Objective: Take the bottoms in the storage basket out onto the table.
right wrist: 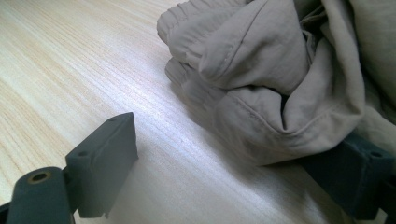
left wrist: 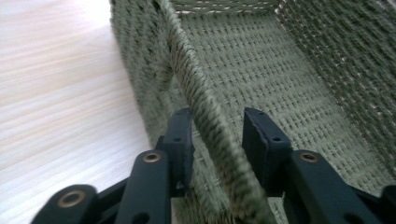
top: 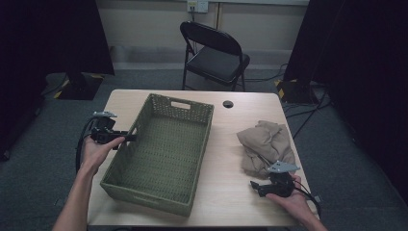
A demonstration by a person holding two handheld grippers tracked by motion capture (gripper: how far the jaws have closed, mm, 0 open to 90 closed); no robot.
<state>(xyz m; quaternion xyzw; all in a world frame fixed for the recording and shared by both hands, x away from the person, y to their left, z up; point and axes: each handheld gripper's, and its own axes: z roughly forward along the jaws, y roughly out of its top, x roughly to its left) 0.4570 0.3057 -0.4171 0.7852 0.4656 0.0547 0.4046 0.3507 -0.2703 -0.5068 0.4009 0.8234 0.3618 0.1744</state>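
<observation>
Surface: a pale wooden table [top: 226, 190] in a dim room.
Right gripper [top: 254, 185]: held near right, jaws spread, nothing pinched, beside the crumpled beige garment [top: 266, 144].
Left gripper [top: 132, 136]: jaws straddling the woven basket [top: 159, 185]'s left rim, not clamped.
Progress: basket seen empty; garment judged not yet loaded.

Basket [top: 161, 154]: rough, matt olive woven fibre; cloth [top: 267, 144]: soft, creased beige fabric, matt, with stitched hems; worktop [top: 226, 173]: smooth pale wood-grain laminate with a faint sheen; left gripper [left wrist: 217, 140] and right gripper [right wrist: 233, 182]: matt black plastic.
</observation>
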